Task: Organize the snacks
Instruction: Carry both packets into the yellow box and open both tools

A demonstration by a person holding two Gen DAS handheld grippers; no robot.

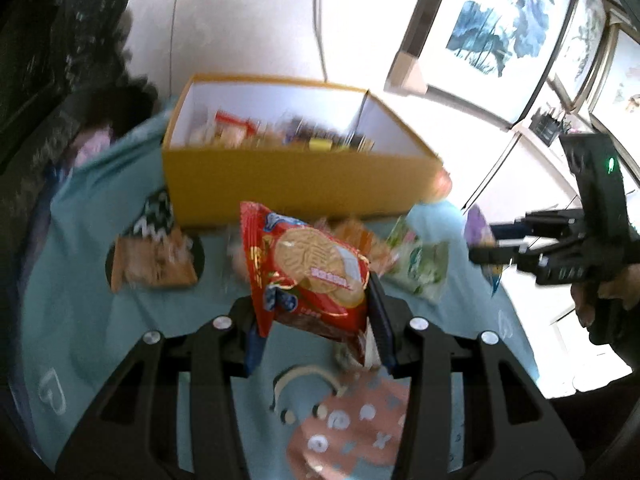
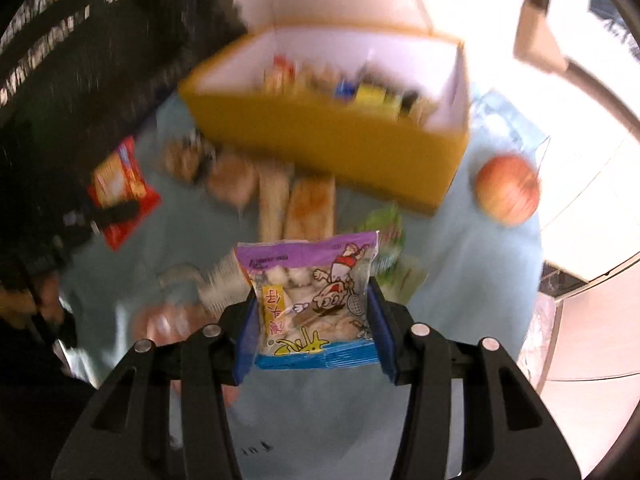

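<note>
My left gripper (image 1: 316, 320) is shut on a red biscuit packet (image 1: 308, 268) and holds it above the teal cloth, in front of the yellow box (image 1: 296, 184). My right gripper (image 2: 312, 328) is shut on a purple-and-white snack packet (image 2: 312, 300), also raised before the yellow box (image 2: 332, 140). The box holds several snacks. The right gripper shows at the right of the left wrist view (image 1: 492, 248); the left gripper with its red packet (image 2: 120, 188) shows at the left of the right wrist view.
Loose snacks lie on the teal cloth (image 1: 80, 288): an orange packet (image 1: 152, 264), a green packet (image 1: 420, 264), bread-like packets (image 2: 296, 204). An apple (image 2: 508, 188) sits right of the box. A pink patterned pouch (image 1: 352, 428) lies near me.
</note>
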